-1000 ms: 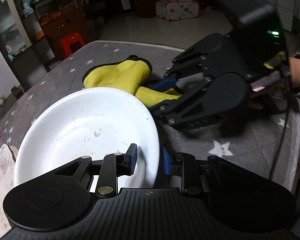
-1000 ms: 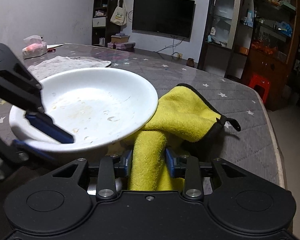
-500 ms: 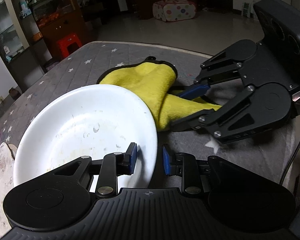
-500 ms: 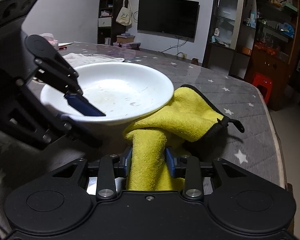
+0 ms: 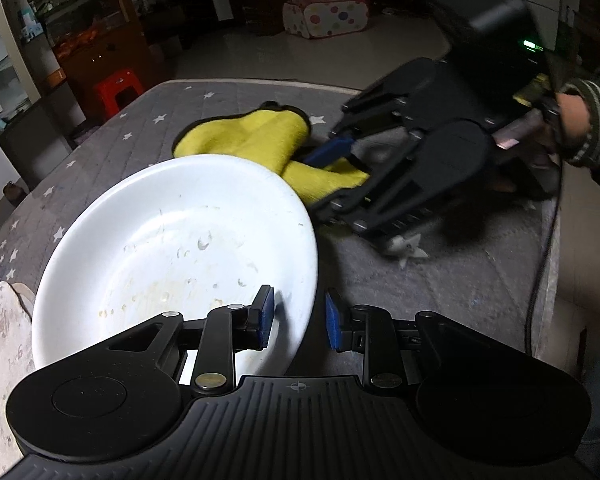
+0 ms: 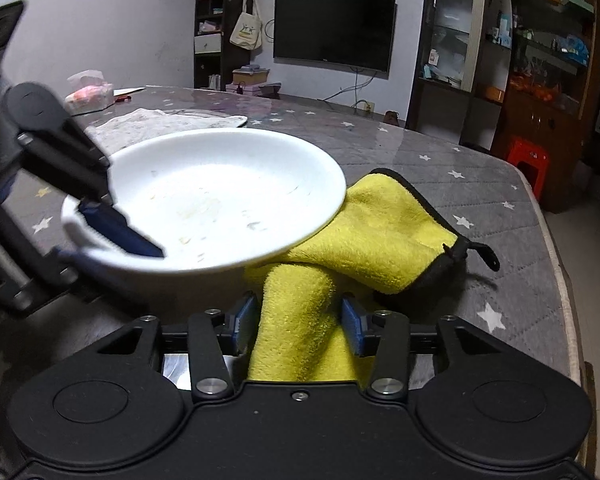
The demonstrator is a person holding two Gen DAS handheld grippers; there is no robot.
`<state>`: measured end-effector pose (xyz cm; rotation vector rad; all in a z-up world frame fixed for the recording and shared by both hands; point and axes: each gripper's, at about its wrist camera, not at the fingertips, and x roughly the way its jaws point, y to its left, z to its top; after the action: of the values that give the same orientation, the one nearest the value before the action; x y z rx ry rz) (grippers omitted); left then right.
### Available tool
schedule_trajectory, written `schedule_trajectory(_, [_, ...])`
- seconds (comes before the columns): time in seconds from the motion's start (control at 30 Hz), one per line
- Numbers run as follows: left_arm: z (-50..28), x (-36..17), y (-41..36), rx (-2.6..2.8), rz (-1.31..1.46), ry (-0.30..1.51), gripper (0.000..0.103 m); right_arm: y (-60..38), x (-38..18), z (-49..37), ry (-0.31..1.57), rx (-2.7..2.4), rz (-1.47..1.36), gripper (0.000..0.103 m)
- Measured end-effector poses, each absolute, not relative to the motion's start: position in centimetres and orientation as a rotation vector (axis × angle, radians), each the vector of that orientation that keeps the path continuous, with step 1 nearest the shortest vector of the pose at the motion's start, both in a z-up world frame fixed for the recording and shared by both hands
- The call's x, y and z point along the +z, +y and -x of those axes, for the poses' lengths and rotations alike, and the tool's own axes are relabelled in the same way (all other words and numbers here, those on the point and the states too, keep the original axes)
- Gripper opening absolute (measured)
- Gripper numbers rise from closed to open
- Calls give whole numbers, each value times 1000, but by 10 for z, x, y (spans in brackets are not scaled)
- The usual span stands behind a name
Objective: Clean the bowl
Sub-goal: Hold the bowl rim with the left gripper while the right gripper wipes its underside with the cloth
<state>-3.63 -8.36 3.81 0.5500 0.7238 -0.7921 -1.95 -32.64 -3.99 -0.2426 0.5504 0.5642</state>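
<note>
Nearest in the left wrist view, the left gripper [image 5: 298, 316] pinches the near rim of the white bowl [image 5: 172, 248], one blue pad inside the rim and one outside. The bowl sits at the near-left part of the bench [image 5: 440, 280], a grey star-patterned surface, and appears tipped up on the gripped side. Dried smears and specks mark its inside.

In the right wrist view, the right gripper [image 6: 300, 320] has just been opening: a roll of the yellow cloth [image 6: 380, 224] lies between its pads, with a small gap showing on each side, so the pads no longer press it. The rest of the cloth spreads just beyond the bowl, partly tucked under its far rim, toward the bench's far right edge. A pale printed cloth [image 6: 160, 124] lies past the bowl near the far left side, and a tissue pack [image 6: 88, 94] sits near that far corner.

The main risk is judged to be the cloth: with the grip loosened, it may slip out before it reaches the bowl's inside. Since part of it lies under the rim, pulling it could drag or tip the bowl, and a hold on one edge alone may let the bowl pivot or slide off toward the near bench edge.
</note>
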Motion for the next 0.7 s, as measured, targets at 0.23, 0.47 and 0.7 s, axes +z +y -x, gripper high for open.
schedule_trajectory(0.23, [38, 40, -86, -776, -542, 731, 28, -325, -43, 3, 548, 562, 241, 54])
schedule_trajectory(0.47, [36, 45, -99, -777, -532, 699, 29, -329, -43, -10, 556, 578, 231, 67])
schedule_trajectory(0.7, [35, 41, -106, -750, -537, 702, 28, -330, -44, -10, 558, 589, 231, 68])
